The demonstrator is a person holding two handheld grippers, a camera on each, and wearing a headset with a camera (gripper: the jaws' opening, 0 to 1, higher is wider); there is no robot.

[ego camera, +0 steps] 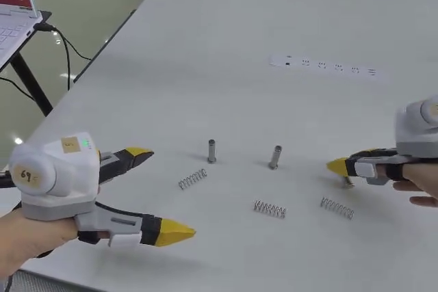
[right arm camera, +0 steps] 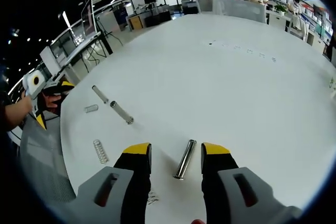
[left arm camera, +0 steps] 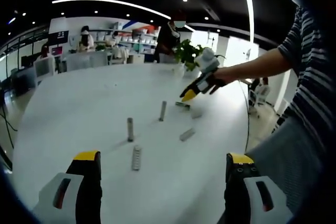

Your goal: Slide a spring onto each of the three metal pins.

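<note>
The right gripper [right arm camera: 176, 149] has its fingers [right arm camera: 137, 153] spread and straddling the rightmost pin [right arm camera: 185, 159], with a gap showing on either side, so nothing is grasped. That pin stands on its base with its long axis rising off the tabletop [ego camera: 226, 46], like the middle pin [ego camera: 275, 156] and the left pin [ego camera: 211, 150]. The right spring [ego camera: 337, 207] lies flat just on the person's side of the straddled pin, its long axis roughly across the head view — by my reading it would have to be tipped upright to drop over the pin. The left gripper [ego camera: 171, 192] hovers wide open and empty near the tabletop's front edge. It is closer to the left spring [ego camera: 192, 178], which lies just beside the left pin, and the middle spring [ego camera: 269, 208] lies between the two grippers. No pin carries a spring yet. There is open room all round — the power strip [ego camera: 321, 65] sits well back.
</note>
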